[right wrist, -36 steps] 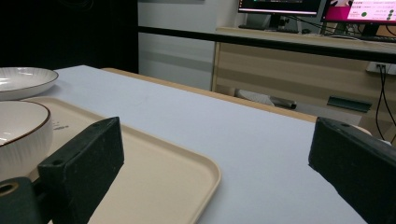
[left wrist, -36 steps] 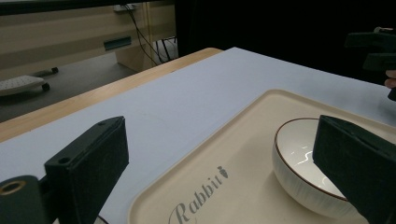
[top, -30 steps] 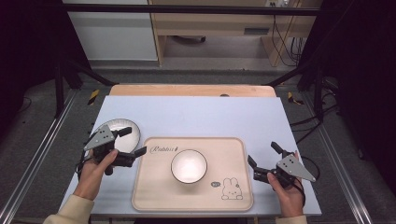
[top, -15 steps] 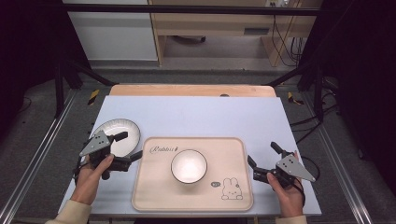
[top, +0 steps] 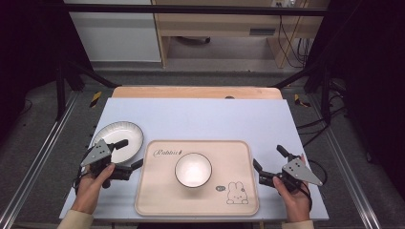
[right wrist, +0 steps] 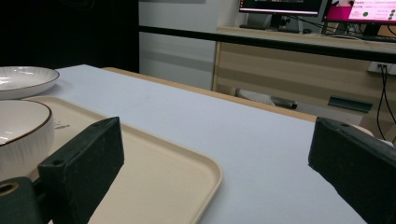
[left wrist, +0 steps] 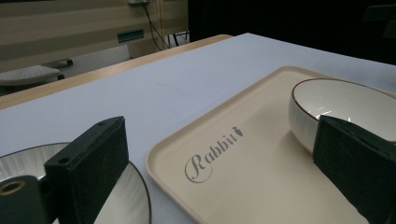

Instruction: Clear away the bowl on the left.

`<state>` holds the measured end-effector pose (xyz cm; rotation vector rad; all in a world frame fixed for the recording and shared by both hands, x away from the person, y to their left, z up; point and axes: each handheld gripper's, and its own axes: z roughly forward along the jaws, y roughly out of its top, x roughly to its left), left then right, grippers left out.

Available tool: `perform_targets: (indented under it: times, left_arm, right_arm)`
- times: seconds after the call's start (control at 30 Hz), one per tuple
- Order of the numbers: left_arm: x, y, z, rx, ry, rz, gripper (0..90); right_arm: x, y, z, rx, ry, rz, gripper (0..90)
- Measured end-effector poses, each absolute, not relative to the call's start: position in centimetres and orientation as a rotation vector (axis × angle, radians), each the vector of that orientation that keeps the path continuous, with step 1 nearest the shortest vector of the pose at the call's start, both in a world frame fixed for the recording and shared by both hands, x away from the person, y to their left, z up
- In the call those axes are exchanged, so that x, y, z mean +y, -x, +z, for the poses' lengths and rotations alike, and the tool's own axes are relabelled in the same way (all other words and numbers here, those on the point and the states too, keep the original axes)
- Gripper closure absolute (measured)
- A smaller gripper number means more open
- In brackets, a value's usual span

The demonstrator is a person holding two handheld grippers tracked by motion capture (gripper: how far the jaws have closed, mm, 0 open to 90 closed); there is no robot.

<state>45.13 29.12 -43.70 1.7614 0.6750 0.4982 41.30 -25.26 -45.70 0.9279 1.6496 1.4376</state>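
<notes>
The plate (top: pixel 117 136) is set on the counter (top: pixel 200 114) at the far left, just beside the left edge of the tray (top: pixel 157 200). The left tongs (top: pixel 129 153) are held wide open, gripping nothing; one jaw is seen above the near rim of the plate, the other toward the tray. In the left gripper view the plate (left wrist: pixel 126 196) lies low between the jaws, next to the tray (left wrist: pixel 243 172).

The bowl (top: pixel 193 170) stands upright in the middle of the tray, apart from both tongs.

At the far right the right tongs (top: pixel 270 159) are also held wide open and empty, just off the tray's right edge, well apart from the plate.

Risks, as judged from this position: if the left tongs are closed too shallowly on the thin, glazed rim, the plate may slip or tilt. If the plate is lifted too low, the raised tray lip may be struck. If it is set down too close to the bowl, the two may be knocked together.
</notes>
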Motion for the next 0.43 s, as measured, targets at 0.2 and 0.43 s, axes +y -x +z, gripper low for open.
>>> perform_targets:
  times: [0.2, 0.43]
  left_arm:
    - [30.0, -44.6, -44.5, 0.697, -1.747, 0.527, 3.6]
    - [30.8, -43.8, -45.1, 0.713, -1.768, 0.555, 3.6]
  right_arm:
    - [-25.2, -41.3, -45.7, 1.651, -0.93, 1.437, 3.7]
    - [-25.1, -41.4, -45.7, 1.652, -0.927, 1.446, 3.7]
